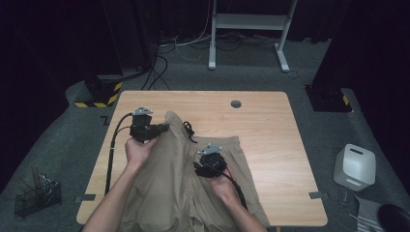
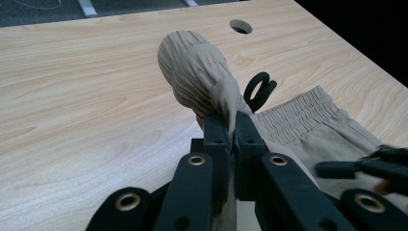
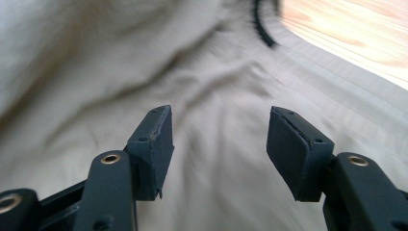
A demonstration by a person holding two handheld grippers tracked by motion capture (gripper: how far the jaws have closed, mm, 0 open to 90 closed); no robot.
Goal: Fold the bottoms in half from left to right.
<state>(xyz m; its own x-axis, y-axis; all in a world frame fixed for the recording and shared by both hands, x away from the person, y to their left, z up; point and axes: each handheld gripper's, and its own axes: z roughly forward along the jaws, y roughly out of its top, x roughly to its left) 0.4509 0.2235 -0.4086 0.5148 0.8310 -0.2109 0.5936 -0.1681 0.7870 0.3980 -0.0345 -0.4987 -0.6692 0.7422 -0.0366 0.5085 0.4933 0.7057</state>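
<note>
— Two grippers, so what is each doing?

— Left gripper (image 2: 231, 126) first: its jaws are pinched tight on a fold of the beige shorts (image 1: 183, 183), with cloth squeezed between the pads. The gathered waistband bulges out past the tips in a rounded lump, lifted off the wood.

— And the other?

— Right gripper (image 3: 219, 144) has its jaws spread wide, nothing between them. It hovers just over the beige cloth, pads apart from it as far as I can tell; that view is blurred.

— Where are the shorts?

— On the wooden table (image 1: 270, 125), at the near middle, spread toward the person's edge. In the high view the left gripper (image 1: 162, 128) holds the far left part of the cloth, and the right gripper (image 1: 209, 166) sits over the middle, beside the elastic waistband.

— Anything near it?

— A black drawstring (image 2: 260, 90) loops out just beside the lifted bunch. A round cable hole (image 1: 236, 104) lies farther back in the tabletop, well apart from the cloth.

— Off the table?

— A white container (image 1: 355, 166) stands on the floor at the right.
</note>
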